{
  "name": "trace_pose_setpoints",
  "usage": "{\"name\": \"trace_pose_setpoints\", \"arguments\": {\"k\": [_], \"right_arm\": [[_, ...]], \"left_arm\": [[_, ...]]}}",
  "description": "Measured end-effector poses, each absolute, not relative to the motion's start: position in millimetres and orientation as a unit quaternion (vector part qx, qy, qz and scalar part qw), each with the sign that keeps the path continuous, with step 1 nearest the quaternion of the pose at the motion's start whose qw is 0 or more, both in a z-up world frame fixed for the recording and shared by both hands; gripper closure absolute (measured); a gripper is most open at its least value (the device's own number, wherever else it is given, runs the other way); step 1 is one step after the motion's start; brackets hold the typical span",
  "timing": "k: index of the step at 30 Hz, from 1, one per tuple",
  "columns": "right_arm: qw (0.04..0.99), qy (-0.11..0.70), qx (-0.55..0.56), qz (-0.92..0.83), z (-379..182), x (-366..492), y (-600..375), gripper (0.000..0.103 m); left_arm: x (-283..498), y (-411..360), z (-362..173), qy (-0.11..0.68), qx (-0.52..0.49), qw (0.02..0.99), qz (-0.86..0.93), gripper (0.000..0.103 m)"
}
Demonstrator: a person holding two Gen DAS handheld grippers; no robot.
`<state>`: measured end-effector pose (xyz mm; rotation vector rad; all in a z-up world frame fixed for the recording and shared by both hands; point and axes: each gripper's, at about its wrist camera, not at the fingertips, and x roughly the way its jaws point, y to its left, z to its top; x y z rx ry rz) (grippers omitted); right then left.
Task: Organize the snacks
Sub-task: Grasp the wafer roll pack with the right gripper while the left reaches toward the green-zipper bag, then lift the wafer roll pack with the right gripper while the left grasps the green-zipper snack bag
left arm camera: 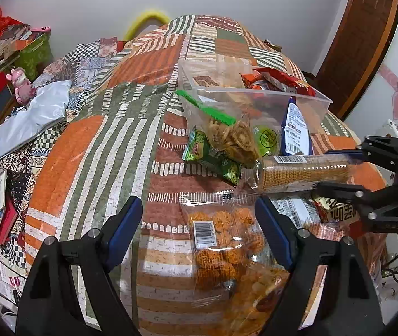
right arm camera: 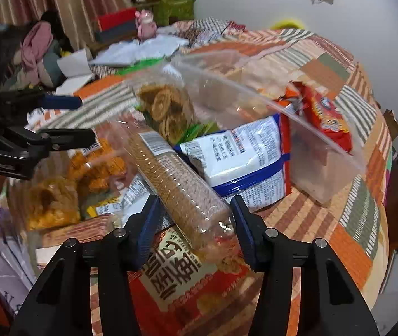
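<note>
Right gripper (right arm camera: 194, 228) jaws clamp the cracker sleeve (right arm camera: 176, 184) (left gripper (left arm camera: 199, 229) wide, empty).

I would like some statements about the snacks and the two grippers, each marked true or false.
1. The right gripper closes around a clear sleeve of crackers. True.
2. The left gripper holds the green packet. False: it is open above a clear bag of orange snacks, holding nothing.
3. The clear bin already has red packets in it. True.
4. The blue and white bag lies inside the bin. False: it leans against the bin's outside.
5. The snacks lie on bare wood. False: on a patchwork cloth.
</note>
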<state>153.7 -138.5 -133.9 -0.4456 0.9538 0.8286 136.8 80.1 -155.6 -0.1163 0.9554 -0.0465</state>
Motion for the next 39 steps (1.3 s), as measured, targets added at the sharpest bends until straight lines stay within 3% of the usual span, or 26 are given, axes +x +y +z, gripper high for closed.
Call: {"name": "trace_pose_setpoints", "arguments": {"k": [12, 33, 39], "right_arm": [[0.816, 0.447, -0.145, 0.339, -125.8, 151.3, -191.5, 0.064], [0.784, 0.480, -0.175, 0.351, -145.4, 172.0, -184.9, 0.058], [0.755, 0.508, -0.180, 0.373, -155.0, 188.0, -172.1, 0.058]], "left_arm": [[140.8, 71.5, -147.3, 0.453, -0.059, 0.889, -0.029, 0.020], [218.9, 52.9, -164.8, 0.466, -0.096, 0.879, -0.031, 0.020], [231.1, 46.5, -174.2, 0.484, -0.087, 0.870, -0.035, 0.037]]}}
